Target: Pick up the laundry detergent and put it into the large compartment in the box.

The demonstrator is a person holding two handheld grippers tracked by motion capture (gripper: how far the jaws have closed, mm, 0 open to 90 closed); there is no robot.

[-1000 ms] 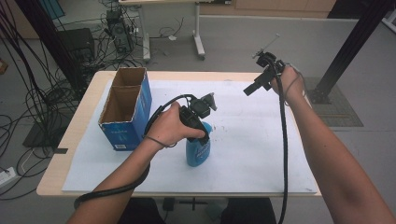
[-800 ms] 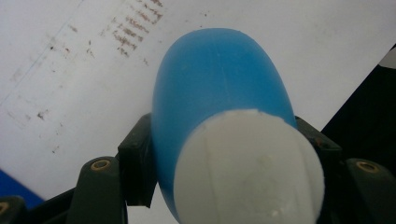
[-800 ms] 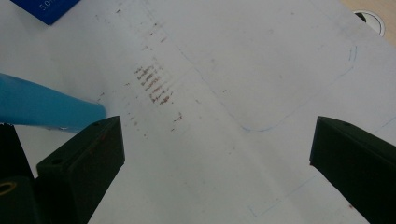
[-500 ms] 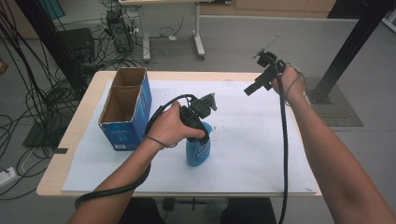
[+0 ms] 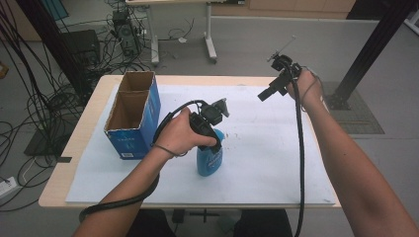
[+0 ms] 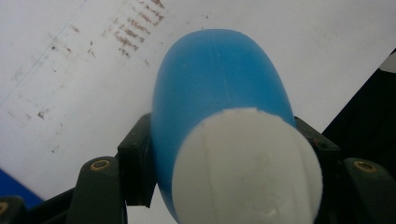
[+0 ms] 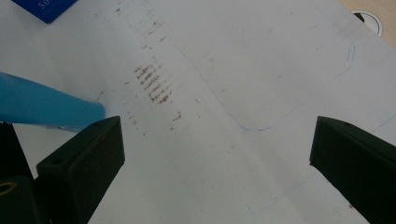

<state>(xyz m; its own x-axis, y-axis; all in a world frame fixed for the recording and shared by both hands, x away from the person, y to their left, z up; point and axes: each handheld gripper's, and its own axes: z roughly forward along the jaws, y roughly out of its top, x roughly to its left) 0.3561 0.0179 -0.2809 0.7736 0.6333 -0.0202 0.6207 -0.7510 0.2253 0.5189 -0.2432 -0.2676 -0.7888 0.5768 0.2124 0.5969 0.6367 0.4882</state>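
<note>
Hardly any change against a second back: same poses across the worktop (image 5: 89, 163), so to be judged a steady hold rather than a lift yet begun. By the left edge, toward the far corner, the open blue cardboard box (image 5: 132, 116), unmoved. Near the middle, closer to the near edge, the blue bottle (image 5: 209, 159), upright on the white sheet (image 5: 267, 163), clamped around its top by the left gripper (image 5: 213, 140) exactly as before; grip settled, hence ready for carrying, perhaps toward the box. Off toward the far right corner, held above the sheet, the right gripper (image 5: 263, 96), spread wide with nothing between, idle as before. From above, hidden under the hand: the contact itself. Along the left gripper (image 6: 224, 154), by contrast, plainly seen: pads (image 6: 135, 163) pressing both flanks of the bottle (image 6: 219, 84) just below its white cap (image 6: 247, 168). Along the right gripper (image 7: 215, 149): bare sheet between the jaws, brown smudges (image 7: 152, 84), a faint pen outline, the bottle (image 7: 46, 107) edging in at left.
</note>
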